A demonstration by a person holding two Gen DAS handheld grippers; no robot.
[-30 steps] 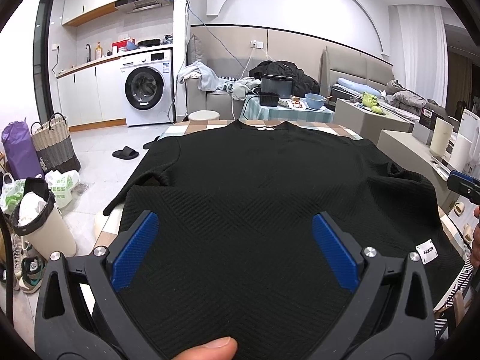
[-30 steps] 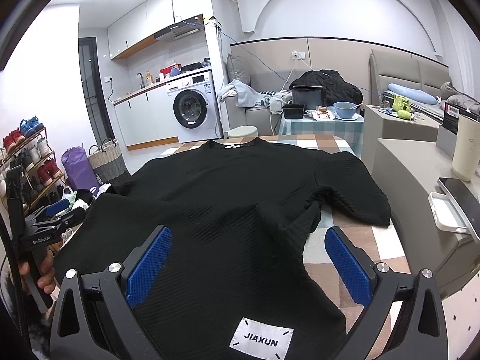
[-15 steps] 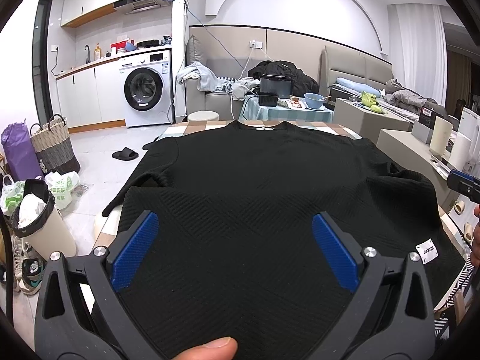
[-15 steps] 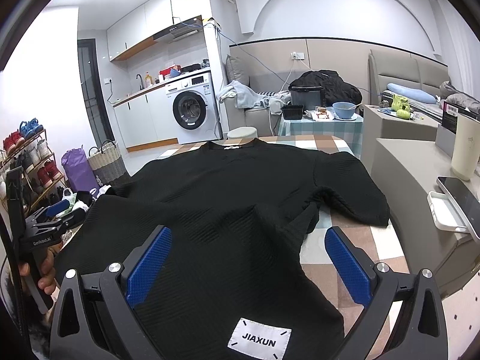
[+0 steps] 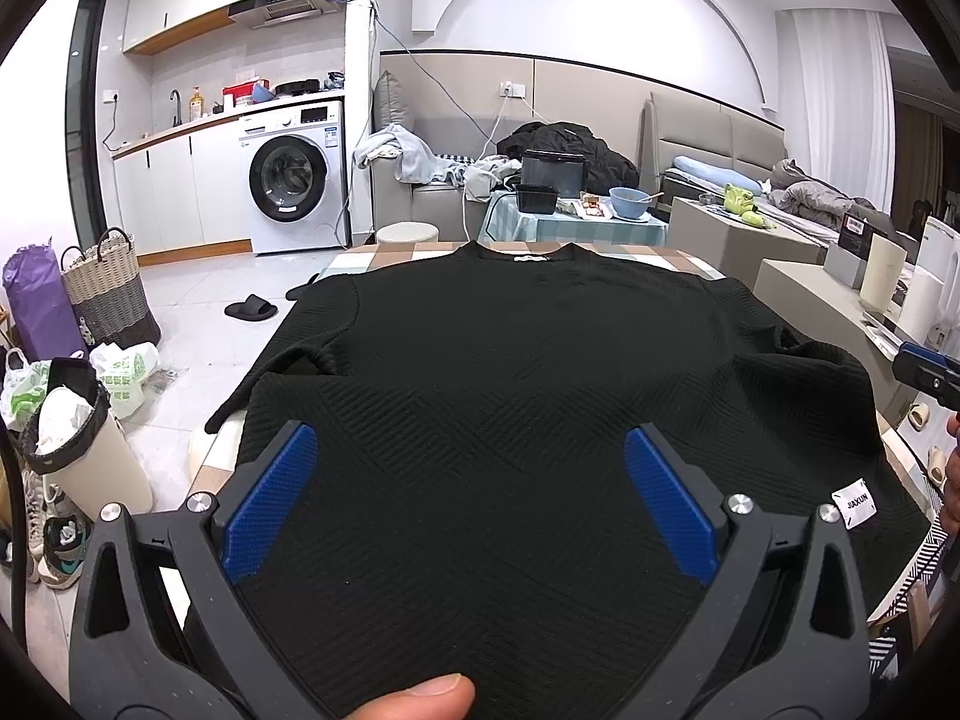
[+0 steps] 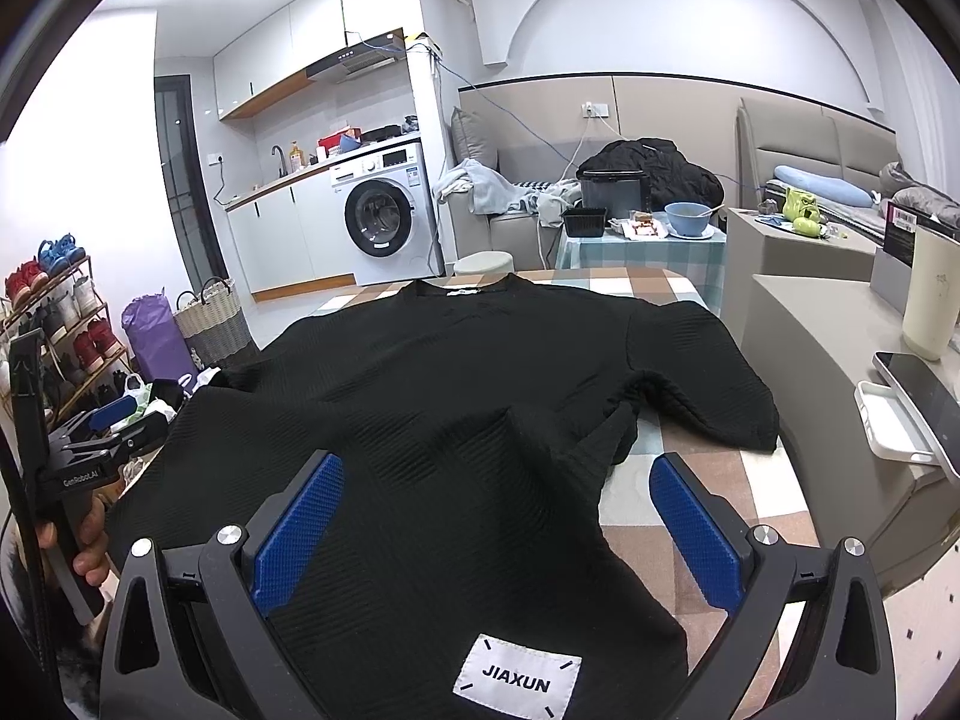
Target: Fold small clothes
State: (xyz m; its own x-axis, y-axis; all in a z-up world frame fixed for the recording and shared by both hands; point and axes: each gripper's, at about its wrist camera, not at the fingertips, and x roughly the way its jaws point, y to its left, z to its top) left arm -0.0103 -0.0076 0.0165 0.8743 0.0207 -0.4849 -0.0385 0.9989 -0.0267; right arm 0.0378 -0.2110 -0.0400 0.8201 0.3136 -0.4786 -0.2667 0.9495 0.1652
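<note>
— Where is the garment now?

— The black short-sleeved top of ribbed knit fabric [image 5: 510,396] lies spread flat on the table with the checked brown, white and pale-green cloth [image 6: 648,285]. Its neckline is at the far end, toward the white front-loading washing machine [image 5: 294,180], and its hem is at the near edge, where the person stands.

— So how does it lie from the fingers?

— The long axis, from hem to collar, runs straight ahead, in the same direction as the fingers of both tools point. The left gripper [image 5: 468,504] is over the hem at the side nearer to the washing machine. The right gripper [image 6: 495,531] is over the hem at the other side, just above the white rectangular sewn label reading JIAXUN [image 6: 517,684].

— Are they holding something?

— No. On both tools the blue ribbed pads are wide apart, and the black fabric shows between them, not pinched. Whether the pads touch the cloth I cannot tell.

— Which one is nearer to the work?

— I think they are about equal; each has its own hem corner under it. On the right side the edge of the cloth [image 6: 618,438] is bunched below the sleeve, away from the washing machine, so it is not perfectly flat there.

— And the next move?

— My guess: each gripper must close on the hem and carry it forward along this axis toward the collar. The bunched edge could make the fold uneven.
</note>
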